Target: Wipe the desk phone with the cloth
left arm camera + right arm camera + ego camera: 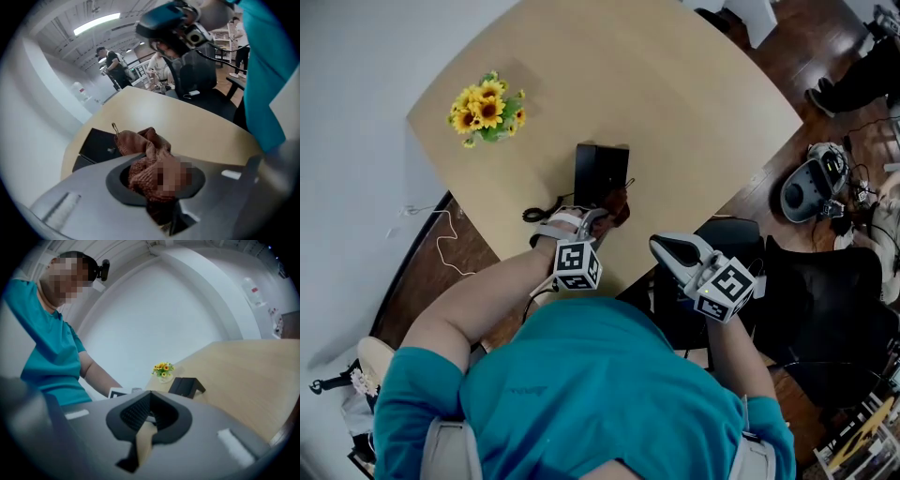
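The black desk phone [600, 167] stands near the front edge of the tan table [675, 84]. A brown knitted cloth [617, 202] is bunched right in front of the phone, and my left gripper [596, 216] is shut on it. In the left gripper view the cloth [145, 145] fills the jaws of my left gripper [154, 176], with the phone [101, 145] just behind it to the left. My right gripper [662, 247] hangs off the table's edge to the right, shut and holding nothing. The right gripper view shows that gripper [150, 416] pointing towards the phone [186, 386].
A small pot of sunflowers [489, 111] sits at the table's far left. A black chair [825, 291] stands right of me, with a grey device [811, 183] and cables on the wooden floor. People [112, 65] stand beyond the table in the left gripper view.
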